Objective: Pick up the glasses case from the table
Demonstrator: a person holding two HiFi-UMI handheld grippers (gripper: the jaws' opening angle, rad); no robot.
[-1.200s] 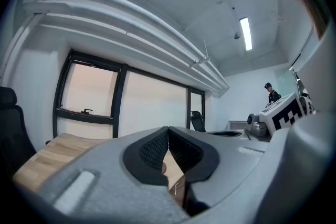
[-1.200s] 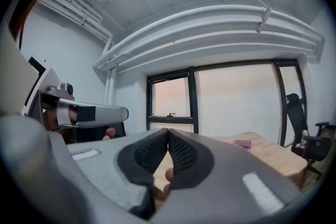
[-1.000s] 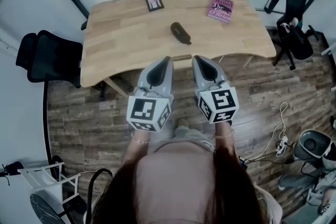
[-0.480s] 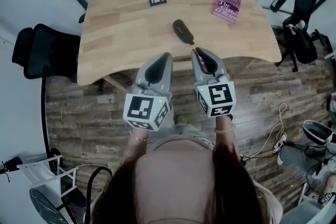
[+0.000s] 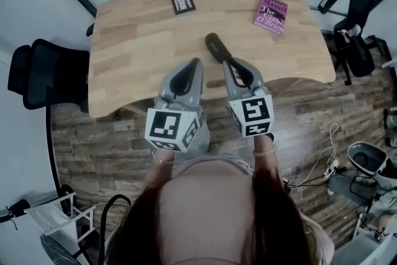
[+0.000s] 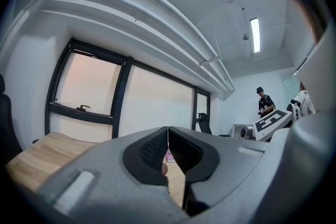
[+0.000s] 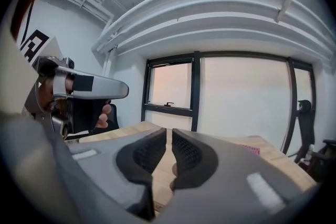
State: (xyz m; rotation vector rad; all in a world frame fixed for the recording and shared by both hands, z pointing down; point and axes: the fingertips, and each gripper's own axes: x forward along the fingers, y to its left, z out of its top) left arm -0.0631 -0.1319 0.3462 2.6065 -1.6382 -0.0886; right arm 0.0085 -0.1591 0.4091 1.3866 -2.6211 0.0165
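— So, how are your hands set?
— Both are out ahead of my chest, side by side, wrists showing just behind the cubes. My left gripper (image 5: 196,62) and right gripper (image 5: 230,61) point about level toward the table (image 5: 130,40), with their tips over its near edge.
— Jaws?
— The left ones are together, pads meeting at the tip, with nothing in them. The right ones have just eased open to a thin slit. Only bare wood shows through it, nothing between.
— And the case (image 5: 214,46)?
— It lies flat and slanted on the table near the front edge. Its near end sits right at my right gripper's tips, and from above I cannot tell whether they touch. The left gripper is just beside it, apart.
— Anything else up there?
— A pink book (image 5: 271,13) lies at the far right corner and a small card (image 5: 182,3) by the far edge, both well apart from the case.
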